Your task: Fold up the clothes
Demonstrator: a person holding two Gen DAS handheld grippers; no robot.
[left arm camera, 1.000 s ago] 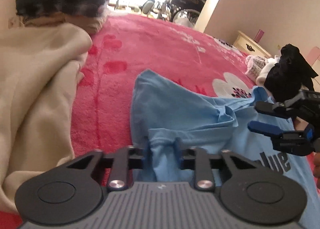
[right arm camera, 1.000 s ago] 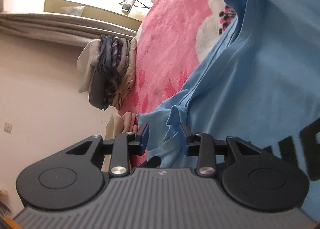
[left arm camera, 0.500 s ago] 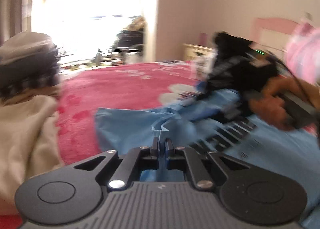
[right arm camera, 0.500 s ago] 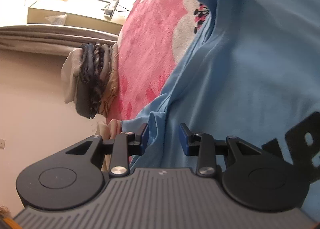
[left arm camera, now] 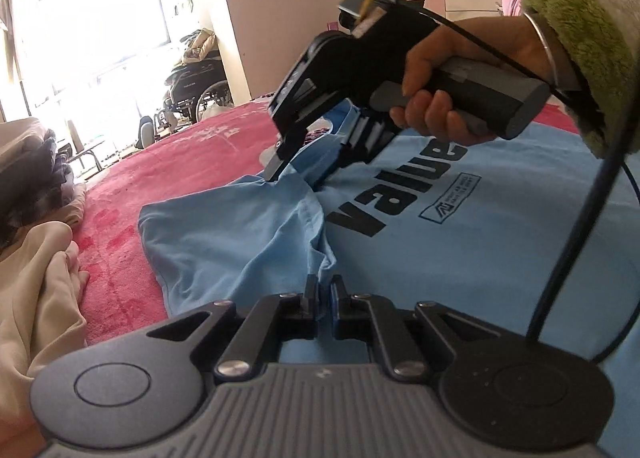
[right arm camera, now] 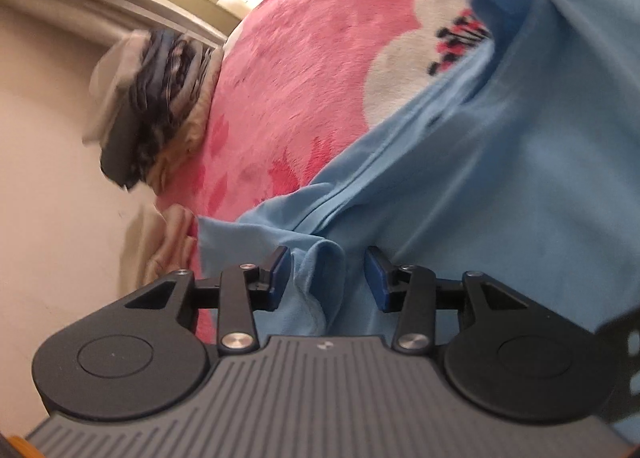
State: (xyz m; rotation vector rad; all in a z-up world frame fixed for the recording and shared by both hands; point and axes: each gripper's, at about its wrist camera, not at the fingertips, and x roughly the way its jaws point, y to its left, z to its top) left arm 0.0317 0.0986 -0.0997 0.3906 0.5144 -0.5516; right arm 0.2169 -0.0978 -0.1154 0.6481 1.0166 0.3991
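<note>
We are pinching the shirt point(left arm camera: 460, 258) in the left gripper point(left arm camera: 324, 290); right gripper point(right arm camera: 326, 270) jaws are opening around a fold.

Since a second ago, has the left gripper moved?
Yes. The left gripper swung right across the blue T-shirt, away from the beige garment, toward the printed lettering.

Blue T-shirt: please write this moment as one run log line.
left gripper: shut on blue T-shirt | right gripper: opening, sleeve fold between | surface: pink blanket
</note>
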